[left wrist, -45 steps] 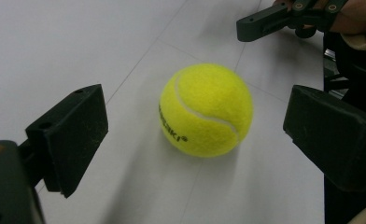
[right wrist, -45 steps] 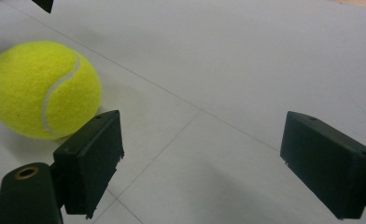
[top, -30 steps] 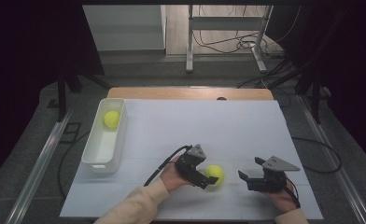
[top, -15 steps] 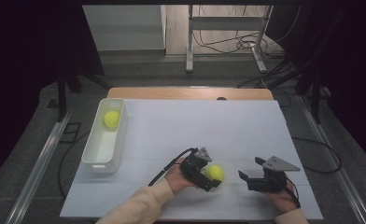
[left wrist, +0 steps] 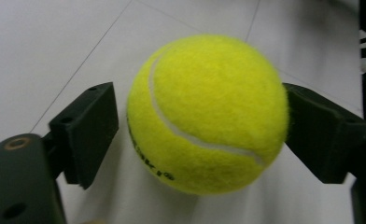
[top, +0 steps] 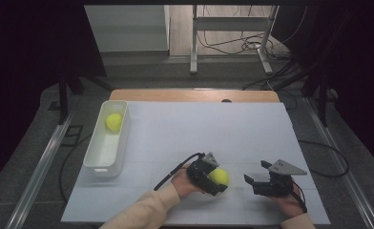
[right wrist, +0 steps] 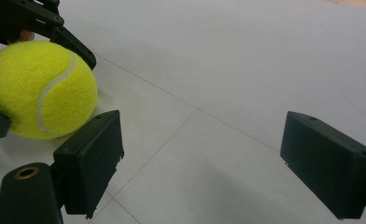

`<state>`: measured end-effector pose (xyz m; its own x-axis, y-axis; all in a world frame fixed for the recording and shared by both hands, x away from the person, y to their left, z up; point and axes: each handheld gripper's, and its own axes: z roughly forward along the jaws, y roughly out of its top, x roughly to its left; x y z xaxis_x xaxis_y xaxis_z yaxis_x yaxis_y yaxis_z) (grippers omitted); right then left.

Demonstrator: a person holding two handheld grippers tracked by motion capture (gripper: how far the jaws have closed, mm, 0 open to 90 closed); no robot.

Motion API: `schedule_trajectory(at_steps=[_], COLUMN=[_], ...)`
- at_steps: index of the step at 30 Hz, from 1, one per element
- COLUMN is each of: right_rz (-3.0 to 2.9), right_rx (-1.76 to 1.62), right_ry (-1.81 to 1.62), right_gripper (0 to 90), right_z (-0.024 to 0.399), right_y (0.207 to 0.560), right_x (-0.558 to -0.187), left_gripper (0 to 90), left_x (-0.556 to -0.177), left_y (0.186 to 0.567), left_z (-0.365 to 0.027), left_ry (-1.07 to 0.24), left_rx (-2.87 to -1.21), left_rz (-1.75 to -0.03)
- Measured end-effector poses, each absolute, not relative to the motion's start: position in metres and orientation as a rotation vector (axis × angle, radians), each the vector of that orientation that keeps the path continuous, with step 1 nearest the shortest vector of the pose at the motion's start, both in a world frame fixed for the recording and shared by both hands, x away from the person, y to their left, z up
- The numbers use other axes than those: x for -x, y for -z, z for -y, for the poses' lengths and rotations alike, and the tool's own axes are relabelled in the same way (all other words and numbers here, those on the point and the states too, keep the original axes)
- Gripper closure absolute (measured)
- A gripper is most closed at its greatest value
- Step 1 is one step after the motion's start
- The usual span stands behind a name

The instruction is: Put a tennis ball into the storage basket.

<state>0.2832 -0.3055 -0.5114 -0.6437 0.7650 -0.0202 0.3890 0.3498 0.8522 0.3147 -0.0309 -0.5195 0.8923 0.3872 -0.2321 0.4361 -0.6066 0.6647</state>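
My left gripper [top: 212,177] has just been closing around the tennis ball [top: 219,177], which sits on the white board [top: 199,129] near its front edge, a little right of the middle. A moment ago those jaws stood wide with the ball between them; now, in the left gripper view, the right pad [left wrist: 323,130] touches the felt of the ball [left wrist: 207,114]. The left pad [left wrist: 85,130] looks to have a sliver of gap, though the angle makes that hard to judge, so I count the grip as nearly made, not firm. My right gripper [top: 266,183] rests near the front right corner, jaws wide apart and empty. The white bin [top: 106,157] at the left edge already holds a second ball [top: 114,121]. I judge the next step is to finish the squeeze, then lift toward that bin.
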Motion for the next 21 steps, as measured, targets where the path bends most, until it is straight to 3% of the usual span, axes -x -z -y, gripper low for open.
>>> schedule_trajectory(at_steps=[4,21], right_rz=[-2.199,-2.195], right_rx=[-1.010,-1.012], right_ry=[-1.218,-1.222], right_gripper=[13.8,13.8], right_z=[0.306,0.306], right_y=[0.511,0.511], right_x=[-0.283,-0.283], left_gripper=[25.9,27.1], left_x=[-0.316,-0.314], left_y=[0.520,0.507], left_z=[0.030,0.020], left_ry=[0.118,0.116], left_rx=[-2.264,-2.229], left_rz=[-0.576,-0.560])
